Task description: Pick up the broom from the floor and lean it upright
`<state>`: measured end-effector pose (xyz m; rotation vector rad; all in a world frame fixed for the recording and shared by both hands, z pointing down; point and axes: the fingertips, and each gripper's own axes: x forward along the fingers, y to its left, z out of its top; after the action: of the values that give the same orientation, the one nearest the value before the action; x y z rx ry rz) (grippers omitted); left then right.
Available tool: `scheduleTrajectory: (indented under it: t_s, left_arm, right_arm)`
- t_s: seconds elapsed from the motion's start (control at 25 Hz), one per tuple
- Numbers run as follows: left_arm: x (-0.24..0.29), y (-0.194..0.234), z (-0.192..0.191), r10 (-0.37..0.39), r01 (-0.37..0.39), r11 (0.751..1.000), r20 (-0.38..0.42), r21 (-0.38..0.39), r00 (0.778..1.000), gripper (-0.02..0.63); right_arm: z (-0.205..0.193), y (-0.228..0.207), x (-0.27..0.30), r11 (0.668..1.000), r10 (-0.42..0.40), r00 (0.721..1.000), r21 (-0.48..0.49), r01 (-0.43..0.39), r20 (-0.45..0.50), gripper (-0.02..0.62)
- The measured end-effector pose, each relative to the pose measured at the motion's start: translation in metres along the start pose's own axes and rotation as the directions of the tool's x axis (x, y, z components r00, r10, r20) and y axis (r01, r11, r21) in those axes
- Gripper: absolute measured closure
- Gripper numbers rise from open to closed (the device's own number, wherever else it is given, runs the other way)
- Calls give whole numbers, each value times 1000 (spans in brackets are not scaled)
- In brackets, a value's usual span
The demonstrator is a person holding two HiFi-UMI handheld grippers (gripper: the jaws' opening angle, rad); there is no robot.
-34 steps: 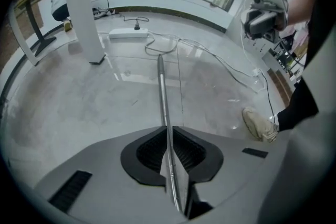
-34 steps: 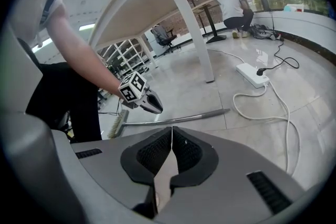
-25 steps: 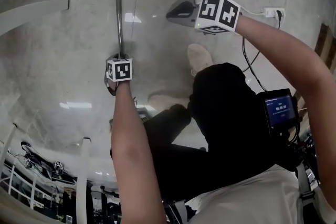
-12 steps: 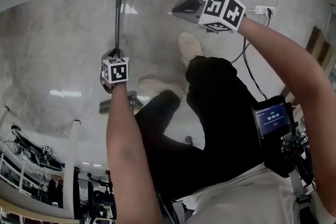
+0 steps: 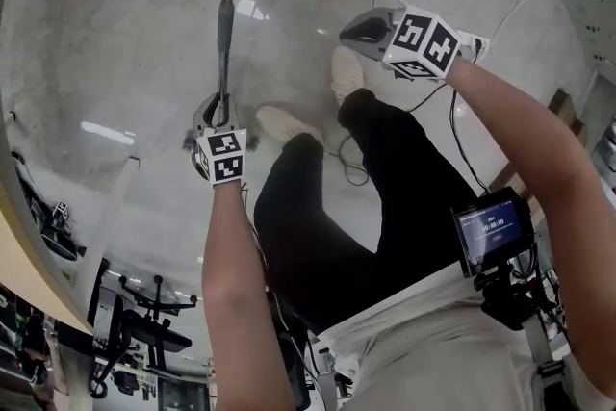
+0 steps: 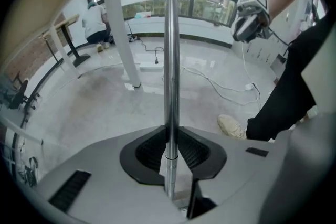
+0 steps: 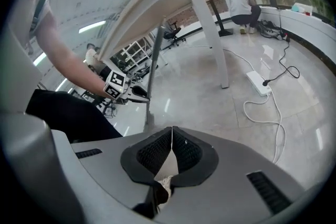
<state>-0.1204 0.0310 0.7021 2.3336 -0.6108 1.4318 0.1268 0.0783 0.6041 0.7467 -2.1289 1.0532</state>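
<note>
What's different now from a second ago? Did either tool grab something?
The left tool has just been closing its jaws and now clamps the broom handle, which has started tilting up off the floor. The right tool stays shut and empty, held out ahead.

Head view overhead; claw views low; share floor (image 5: 115,63)

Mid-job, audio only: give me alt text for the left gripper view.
The left gripper, its jaws having just closed, clamps the shiny silver metal broom handle, which runs straight up the picture's middle. Behind lie a glossy grey floor, a white table leg at left, and the right gripper at upper right.
</note>
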Motion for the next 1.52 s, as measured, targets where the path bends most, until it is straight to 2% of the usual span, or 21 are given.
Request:
scheduleTrajectory:
  t_s: [0.12,0.2,0.28,0.4,0.48,0.52,0.56,0.68,0.72,0.76,0.8,0.92,1.04,1.24,1.52]
  left_arm:
    - [-36,3,-16,74,-70,995,59,-67,995,532]
    - [-55,11,-28,181,-165,974,91,-157,979,531]
    - [-73,23,-41,289,-252,929,106,-270,951,531]
    - [-86,33,-63,379,-307,846,88,-435,921,531]
    - [-87,36,-77,416,-327,780,51,-533,908,531]
    - [-88,40,-86,437,-341,736,26,-584,899,531]
    - [-90,45,-95,463,-358,683,-2,-637,886,531]
    - [-102,64,-120,551,-395,498,-71,-772,832,531]
    - [-108,71,-124,574,-396,449,-81,-801,815,531]
    - [-113,78,-128,592,-392,414,-84,-821,801,531]
    - [-118,83,-129,607,-384,392,-79,-836,791,531]
    - [-131,93,-128,642,-360,362,-50,-860,765,531]
    - [-133,102,-123,666,-362,350,-42,-864,745,531]
    - [-124,124,-117,662,-383,367,-51,-848,748,531]
    - [-122,139,-119,665,-398,360,-67,-844,744,531]
  right_arm:
    - [6,29,11,998,40,999,-51,-41,-16,578]
    - [14,40,20,988,79,997,-132,-81,-19,578]
    - [24,50,28,971,115,993,-208,-117,-25,578]
    - [34,64,30,952,146,988,-264,-155,-55,578]
    - [39,73,26,939,165,983,-292,-182,-83,578]
    - [45,78,25,930,177,980,-310,-198,-95,578]
    - [53,82,24,919,190,976,-332,-214,-106,578]
    - [79,85,29,893,206,971,-382,-236,-119,578]
    - [87,86,31,893,205,972,-384,-234,-115,578]
    - [93,88,33,896,203,973,-380,-230,-109,578]
    - [97,91,36,899,203,973,-374,-228,-106,578]
    - [97,105,45,893,218,967,-374,-252,-131,578]
    - [88,115,52,874,234,955,-390,-290,-185,578]
    - [92,120,58,861,247,945,-399,-315,-214,578]
    - [106,104,54,881,218,958,-384,-276,-188,578]
